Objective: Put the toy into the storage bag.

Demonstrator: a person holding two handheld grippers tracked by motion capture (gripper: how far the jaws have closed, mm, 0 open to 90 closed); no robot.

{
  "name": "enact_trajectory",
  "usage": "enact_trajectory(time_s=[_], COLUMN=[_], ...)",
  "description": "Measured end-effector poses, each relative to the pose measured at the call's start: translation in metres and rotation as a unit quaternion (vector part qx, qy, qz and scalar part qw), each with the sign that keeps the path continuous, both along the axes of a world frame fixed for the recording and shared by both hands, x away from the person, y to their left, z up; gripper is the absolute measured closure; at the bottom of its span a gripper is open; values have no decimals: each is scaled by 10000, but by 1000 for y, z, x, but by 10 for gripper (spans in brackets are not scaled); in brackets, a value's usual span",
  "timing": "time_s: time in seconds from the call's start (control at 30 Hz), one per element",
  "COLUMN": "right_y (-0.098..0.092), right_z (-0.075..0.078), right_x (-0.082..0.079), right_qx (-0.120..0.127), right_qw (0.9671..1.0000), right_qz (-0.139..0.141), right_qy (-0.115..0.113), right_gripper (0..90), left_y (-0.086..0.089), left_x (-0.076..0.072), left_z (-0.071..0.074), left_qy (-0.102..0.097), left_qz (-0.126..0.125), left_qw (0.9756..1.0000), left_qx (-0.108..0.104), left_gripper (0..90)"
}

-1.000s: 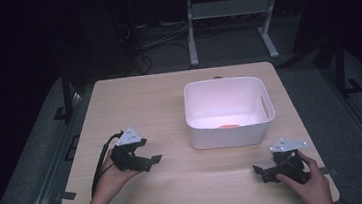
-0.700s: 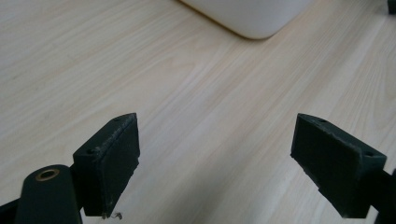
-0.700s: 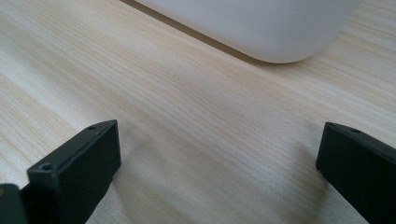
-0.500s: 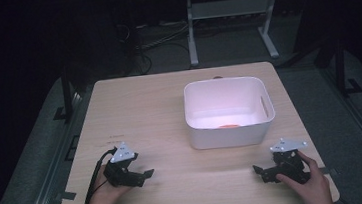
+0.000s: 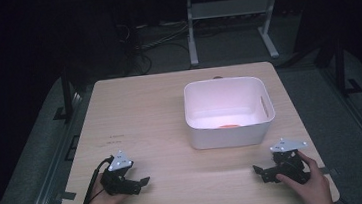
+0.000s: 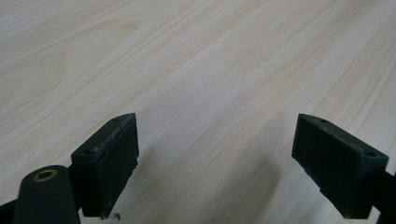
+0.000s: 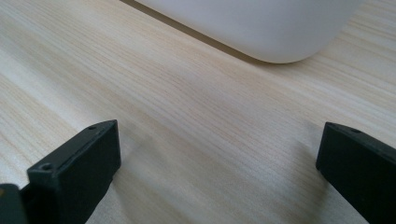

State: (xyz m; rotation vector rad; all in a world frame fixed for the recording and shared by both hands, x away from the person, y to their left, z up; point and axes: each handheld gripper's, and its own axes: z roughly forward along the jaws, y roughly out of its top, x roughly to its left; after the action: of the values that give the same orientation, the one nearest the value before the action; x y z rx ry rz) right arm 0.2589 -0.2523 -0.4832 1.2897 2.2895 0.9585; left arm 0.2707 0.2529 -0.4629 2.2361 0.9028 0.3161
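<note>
Resting near the front edge of the pale wood tabletop (image 5: 159, 109), my left tool (image 5: 135, 183) and right tool (image 5: 265, 172) both have jaws spread wide on nothing. A white bin (image 5: 230, 140) stands between and beyond them, something orange (image 5: 229, 125) inside. Faint print on the tabletop is too small to read.

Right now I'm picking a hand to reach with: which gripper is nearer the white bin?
Right. The right gripper rests just in front of the white bin, below its right corner. The left gripper sits farther off toward the table's front left, jaws open.
</note>
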Motion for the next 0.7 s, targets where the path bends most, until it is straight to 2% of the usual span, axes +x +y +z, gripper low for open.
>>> enact_trajectory(time_s=[0.37, 0.57, 0.7], right_y=[0, 0, 0], right_z=[0, 0, 0], right_x=[0, 0, 0], right_qx=[0, 1, -6], right_qw=[10000, 10000, 10000], right_qz=[-1, -1, 4], right_qy=[0, 1, -1], right_gripper=[0, 0, 0], left_y=[4, 8, 8], left_x=[0, -5, -6], left_z=[-6, -12, -12], left_qy=[-11, -300, -298], left_qz=[33, -71, -72], left_qw=[10000, 9995, 9995], left_qx=[12, -50, -49], left_gripper=[136, 133, 132])
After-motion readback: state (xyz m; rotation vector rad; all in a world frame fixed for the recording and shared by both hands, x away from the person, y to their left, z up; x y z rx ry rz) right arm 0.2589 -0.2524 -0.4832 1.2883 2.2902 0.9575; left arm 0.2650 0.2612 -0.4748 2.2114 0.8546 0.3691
